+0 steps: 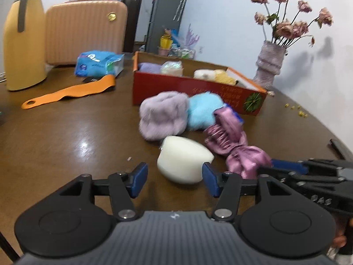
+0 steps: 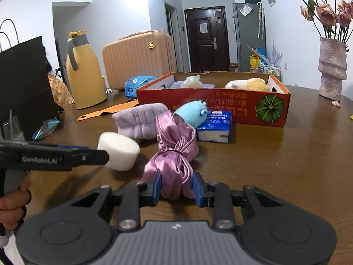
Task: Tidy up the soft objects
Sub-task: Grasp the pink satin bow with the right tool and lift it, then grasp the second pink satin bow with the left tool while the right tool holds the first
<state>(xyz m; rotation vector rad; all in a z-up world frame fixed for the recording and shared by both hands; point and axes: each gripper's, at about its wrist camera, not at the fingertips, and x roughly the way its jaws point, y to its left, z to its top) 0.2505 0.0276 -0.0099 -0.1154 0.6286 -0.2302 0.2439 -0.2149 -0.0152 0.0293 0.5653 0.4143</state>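
Left tool (image 1: 174, 180): jaws part open around the white foam block (image 1: 184, 162); the right pad (image 1: 208, 176) looks to touch its side, the left pad (image 1: 140, 180) stands clear — no grip yet, I judge. The block lies straight ahead of this tool, on the bench (image 1: 66, 137), near its middle.

Right tool (image 2: 176, 188): jaws narrowed onto the near end of the pink satin bundle (image 2: 174, 154), both pads pressing the cloth. Its long axis runs away from the tool toward the red box (image 2: 220, 108) — a straight lift and carry forward should serve.

Count, loose on the bench: one foam block, one lilac plush band (image 1: 163, 114), one blue plush (image 1: 203, 112), one satin bundle, one tissue pack (image 2: 215, 124). One box, at the far edge, with about four soft items inside.
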